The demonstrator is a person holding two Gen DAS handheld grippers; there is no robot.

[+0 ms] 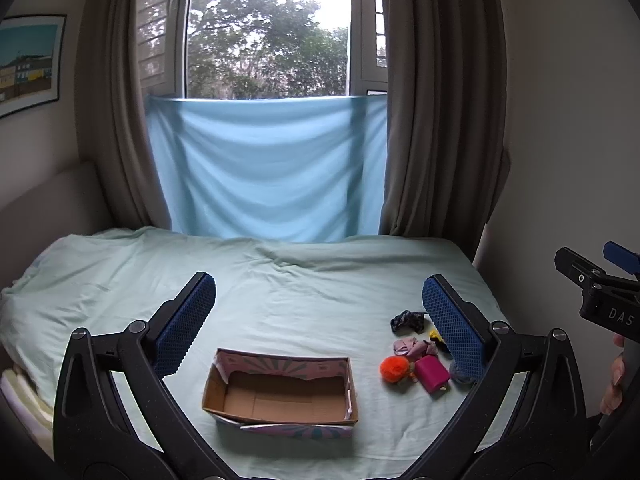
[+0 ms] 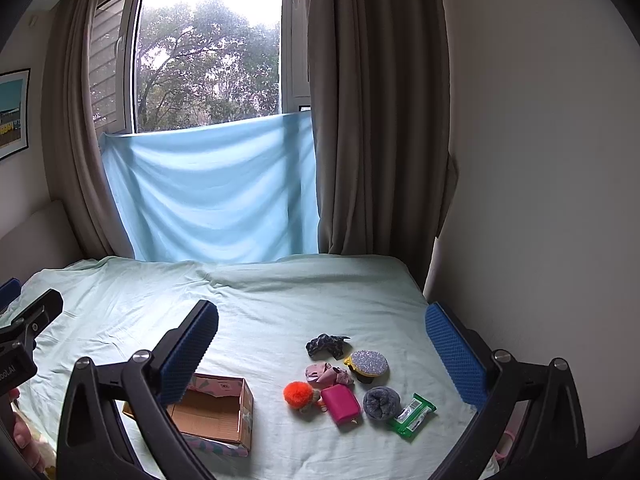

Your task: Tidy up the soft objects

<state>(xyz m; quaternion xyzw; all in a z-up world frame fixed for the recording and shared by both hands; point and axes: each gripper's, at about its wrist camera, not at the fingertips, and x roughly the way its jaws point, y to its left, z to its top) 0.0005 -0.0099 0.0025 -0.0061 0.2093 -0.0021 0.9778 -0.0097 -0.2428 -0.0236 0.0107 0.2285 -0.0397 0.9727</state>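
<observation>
An empty open cardboard box (image 1: 280,394) (image 2: 216,412) lies on the pale green bed. To its right lies a cluster of small items: an orange pompom (image 2: 298,394) (image 1: 394,369), a pink pouch (image 2: 340,404) (image 1: 431,373), a pink scrunchie (image 2: 326,374), a dark blue scrunchie (image 2: 324,344) (image 1: 408,320), a glittery round purse (image 2: 368,362), a grey-blue rolled sock (image 2: 381,402) and a green tissue packet (image 2: 412,416). My left gripper (image 1: 318,328) is open and empty above the box. My right gripper (image 2: 322,354) is open and empty above the cluster.
The bed sheet (image 1: 280,280) stretches back to a window with a light blue cloth (image 1: 264,168) hung over it and brown curtains (image 1: 436,120) on both sides. A white wall (image 2: 540,160) borders the bed on the right. A headboard (image 1: 44,208) stands at the left.
</observation>
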